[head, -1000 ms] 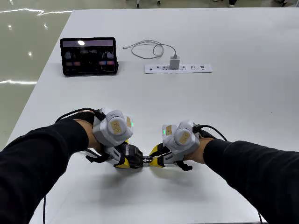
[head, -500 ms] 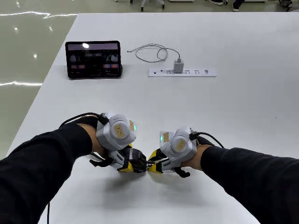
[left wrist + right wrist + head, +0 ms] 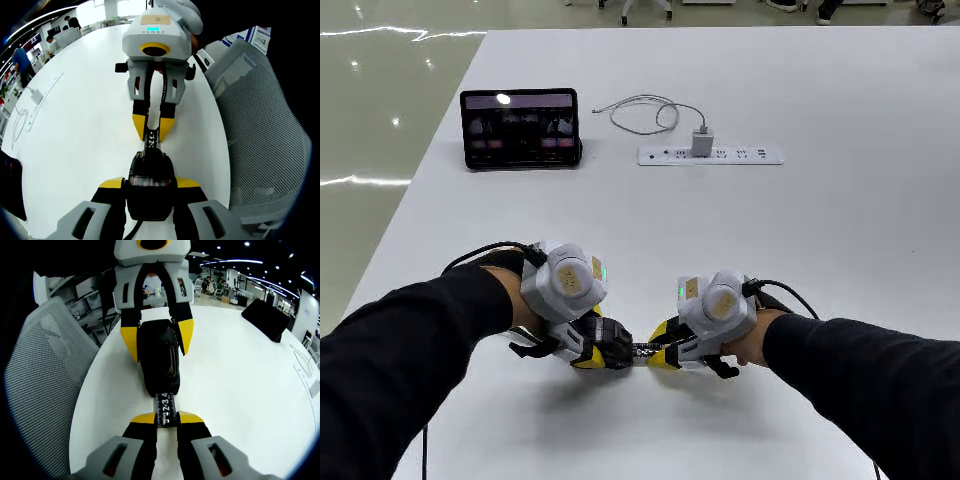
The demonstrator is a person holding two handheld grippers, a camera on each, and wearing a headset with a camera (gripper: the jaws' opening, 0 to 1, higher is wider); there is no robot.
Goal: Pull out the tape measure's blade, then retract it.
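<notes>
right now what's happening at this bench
A person holds a gripper in each hand over a white workbench. The left gripper is clamped on the case of the black tape measure, and the right gripper pinches the end of its blade. Only a short stretch of blade, with a few numbers showing, spans the gap between them. A tablet and a power strip sit further back.

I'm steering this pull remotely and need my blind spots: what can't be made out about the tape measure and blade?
Head view: the left hand-held gripper covers most of the tape measure; the blade is too small to read.
Left gripper view: the jaws of the right hand-held gripper hide the blade's end hook.
Head view: the tablet screen is too small to read.
</notes>
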